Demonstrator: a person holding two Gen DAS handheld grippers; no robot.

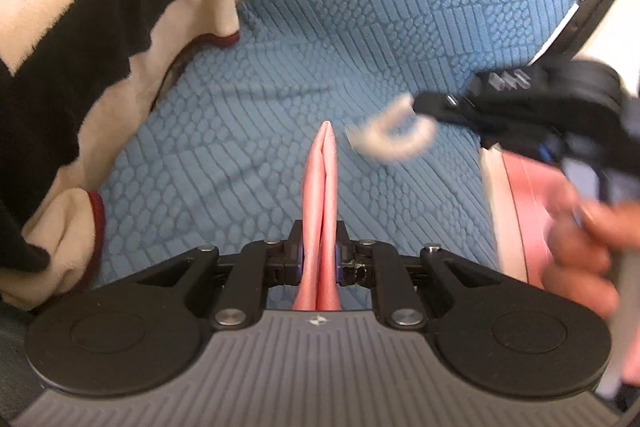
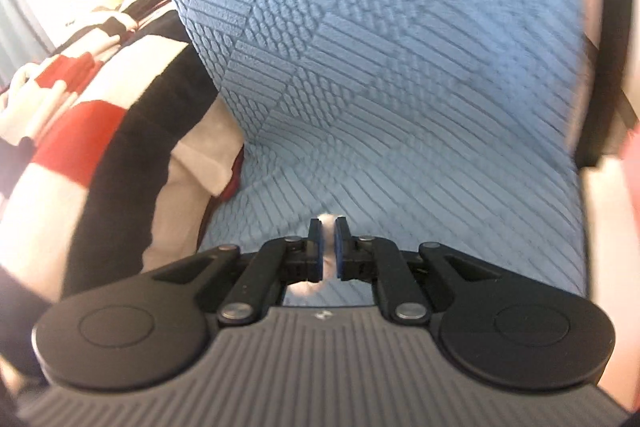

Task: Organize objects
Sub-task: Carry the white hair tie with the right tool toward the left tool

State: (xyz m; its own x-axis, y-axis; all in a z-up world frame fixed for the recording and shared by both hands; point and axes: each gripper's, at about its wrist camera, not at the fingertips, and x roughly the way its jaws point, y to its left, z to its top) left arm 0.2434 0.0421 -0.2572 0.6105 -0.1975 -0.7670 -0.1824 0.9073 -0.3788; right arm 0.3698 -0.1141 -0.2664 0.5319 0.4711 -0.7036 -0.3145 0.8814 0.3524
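A blue quilted cover (image 1: 360, 7) spreads across the bed; a black, white and red blanket (image 1: 80, 7) lies bunched at its left, bright light beyond.

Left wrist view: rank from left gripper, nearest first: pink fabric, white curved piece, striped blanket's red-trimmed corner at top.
1. pink fabric: pinched in the left gripper.
2. white curved piece: ahead-right, carried by the right gripper.
3. striped blanket: its corner lies farther, upper left.

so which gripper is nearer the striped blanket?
Left. The left gripper, shut on pink fabric, sits beside the striped blanket; the right gripper, holding a white ring, is farther away.
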